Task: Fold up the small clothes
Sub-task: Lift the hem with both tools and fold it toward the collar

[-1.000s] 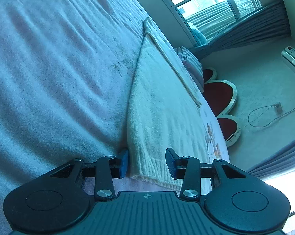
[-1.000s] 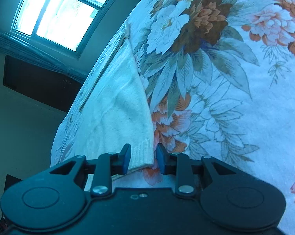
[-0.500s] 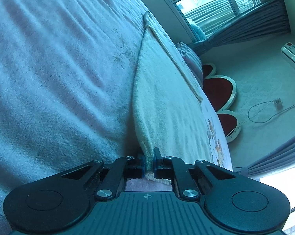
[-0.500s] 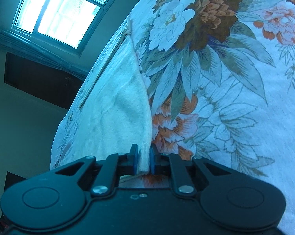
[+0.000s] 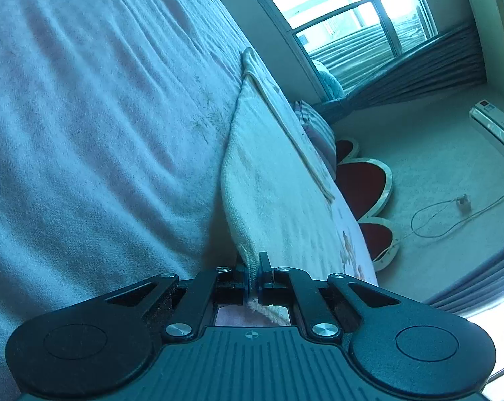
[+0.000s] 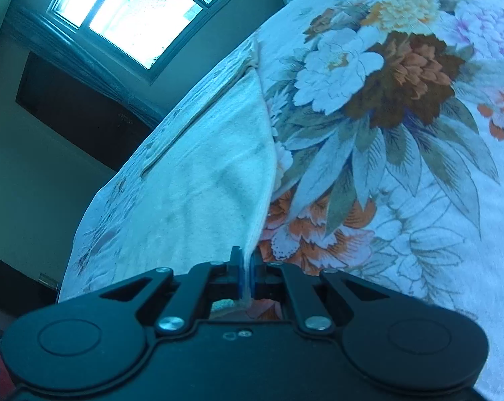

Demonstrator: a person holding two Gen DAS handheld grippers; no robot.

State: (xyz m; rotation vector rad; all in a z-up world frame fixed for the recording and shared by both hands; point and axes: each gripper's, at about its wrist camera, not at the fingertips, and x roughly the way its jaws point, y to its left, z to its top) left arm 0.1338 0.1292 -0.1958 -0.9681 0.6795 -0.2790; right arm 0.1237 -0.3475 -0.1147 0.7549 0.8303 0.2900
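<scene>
A cream knit garment (image 5: 272,180) lies stretched out on the bed. My left gripper (image 5: 252,275) is shut on its near ribbed hem at one corner, and the cloth rises in a ridge from the jaws. In the right wrist view the same garment (image 6: 205,180) runs away from me, and my right gripper (image 6: 248,275) is shut on its other near corner, with the edge pinched between the blue pads.
The bed has a pale fleecy blanket (image 5: 85,117) on the left side and a floral sheet (image 6: 385,117) on the right. A red headboard (image 5: 362,180), pillows (image 5: 315,127) and a window (image 5: 345,16) lie beyond. A cable (image 5: 442,214) runs on the wall.
Both grippers closed from open onto the garment's near corners and have lifted the hem slightly, so the cloth now tents up from each pair of jaws.
</scene>
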